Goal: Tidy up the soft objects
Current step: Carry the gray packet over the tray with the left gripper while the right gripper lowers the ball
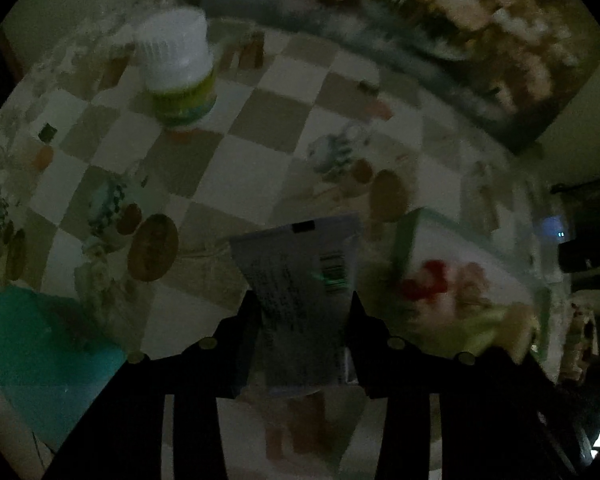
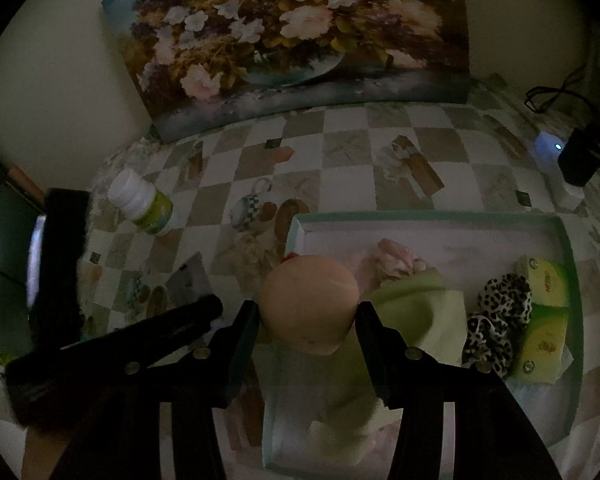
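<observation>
My left gripper (image 1: pixel 302 312) is shut on a grey squeeze tube (image 1: pixel 304 280) with a barcode, held above the checkered tablecloth. The tube also shows in the right wrist view (image 2: pixel 190 276), next to the left gripper's black body. My right gripper (image 2: pixel 308 312) is shut on a peach-coloured soft ball (image 2: pixel 310 304), held over the left edge of a shallow box (image 2: pixel 568 280). In the box lie a light green cloth (image 2: pixel 416 312), a pink soft item (image 2: pixel 396 260), a leopard-print scrunchie (image 2: pixel 496 316) and two yellow-green sponges (image 2: pixel 544 320).
A white pill bottle with a green label (image 1: pixel 180 76) stands on the tablecloth; it also shows in the right wrist view (image 2: pixel 142 202). A teal object (image 1: pixel 48 352) lies at lower left. A flower painting (image 2: pixel 292 40) leans against the wall. A black device (image 2: pixel 580 156) and white charger (image 2: pixel 548 148) sit far right.
</observation>
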